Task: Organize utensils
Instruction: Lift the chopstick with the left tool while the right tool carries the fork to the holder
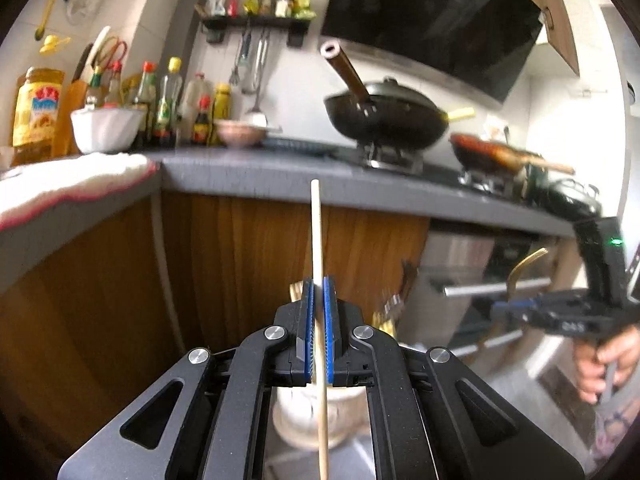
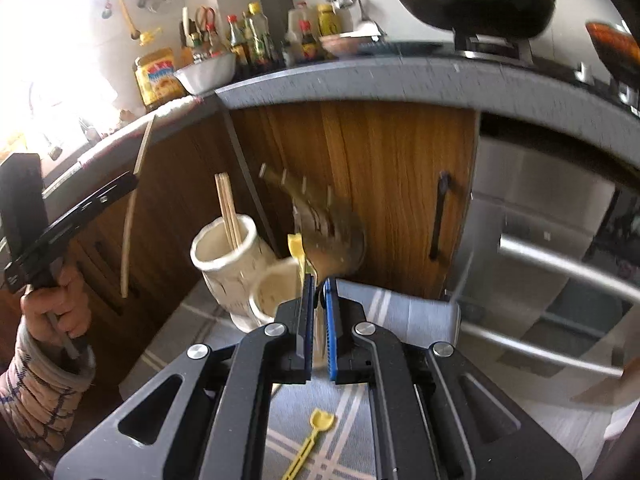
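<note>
Left wrist view: left tongs (image 1: 319, 312) pinched on a single chopstick (image 1: 316, 232), long axis near upright, most of its length sticking up past the pads, lower end running down toward the camera. Pale holder (image 1: 296, 416) sits directly below the tongs, partly hidden by the gripper body. Right tongs (image 1: 516, 306) visible off to the right at similar height, gold handle rising from them.

Right wrist view: right tongs (image 2: 319, 300) pressed on a gold slotted utensil (image 2: 320, 224), blurred, head tilted up and left, away from the camera. Two cream holders just ahead and below-left: tall holder (image 2: 224, 256) already has a bunch of chopsticks (image 2: 229, 208) standing in it; shorter holder (image 2: 272, 292) just beside it, nearer the tongs. Yellow plastic fork (image 2: 310, 446) lies flat on the striped cloth (image 2: 384, 308) below the tongs, not yet picked up. Left tongs (image 2: 132, 184) at far left, chopstick hanging down from them, well left of the holders.

Judgement: left hand is nearer the tall holder; chopstick is already roughly vertical, so it likely needs a shift over the mouth, then lowering. Exact offset unclear due to fisheye.
</note>
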### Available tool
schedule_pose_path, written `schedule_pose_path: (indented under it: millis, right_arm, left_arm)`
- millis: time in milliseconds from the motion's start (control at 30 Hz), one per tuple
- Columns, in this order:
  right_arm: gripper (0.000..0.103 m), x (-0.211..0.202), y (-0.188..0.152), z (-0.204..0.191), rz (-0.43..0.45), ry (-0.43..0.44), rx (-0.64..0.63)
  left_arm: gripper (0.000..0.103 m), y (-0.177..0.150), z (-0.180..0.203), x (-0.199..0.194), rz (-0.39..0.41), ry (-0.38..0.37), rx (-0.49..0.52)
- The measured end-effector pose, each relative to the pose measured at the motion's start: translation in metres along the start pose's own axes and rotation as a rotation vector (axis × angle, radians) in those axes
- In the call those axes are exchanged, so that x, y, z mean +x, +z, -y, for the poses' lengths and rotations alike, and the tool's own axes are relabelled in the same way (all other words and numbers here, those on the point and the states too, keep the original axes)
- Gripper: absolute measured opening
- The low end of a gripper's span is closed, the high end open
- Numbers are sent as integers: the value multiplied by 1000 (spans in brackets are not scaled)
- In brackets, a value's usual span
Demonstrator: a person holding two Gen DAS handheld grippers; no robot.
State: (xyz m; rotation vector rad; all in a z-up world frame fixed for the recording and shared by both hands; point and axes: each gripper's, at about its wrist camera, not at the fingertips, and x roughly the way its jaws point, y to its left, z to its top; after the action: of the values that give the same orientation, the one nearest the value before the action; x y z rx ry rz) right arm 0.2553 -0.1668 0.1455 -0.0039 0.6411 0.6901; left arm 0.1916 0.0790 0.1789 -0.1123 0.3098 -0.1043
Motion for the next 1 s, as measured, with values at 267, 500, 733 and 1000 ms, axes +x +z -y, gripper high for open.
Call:
schedule_pose_path:
  millis: [267,500,733,1000]
  right_arm:
    - [5,-4,33,-21,49,42,-43]
    - [5,13,51,-29,57,44,-53]
    - [5,49,42,-27,7,53,-33]
    - [5,87,16,-28,-84,44,-39]
  left_arm:
    - [5,9,-3,41,107,47,-57]
    - [5,3,-2,61,174,10,-96]
    - [5,-19,4,81,169,24,-75]
    - [5,-65,0,83,127,72,-83]
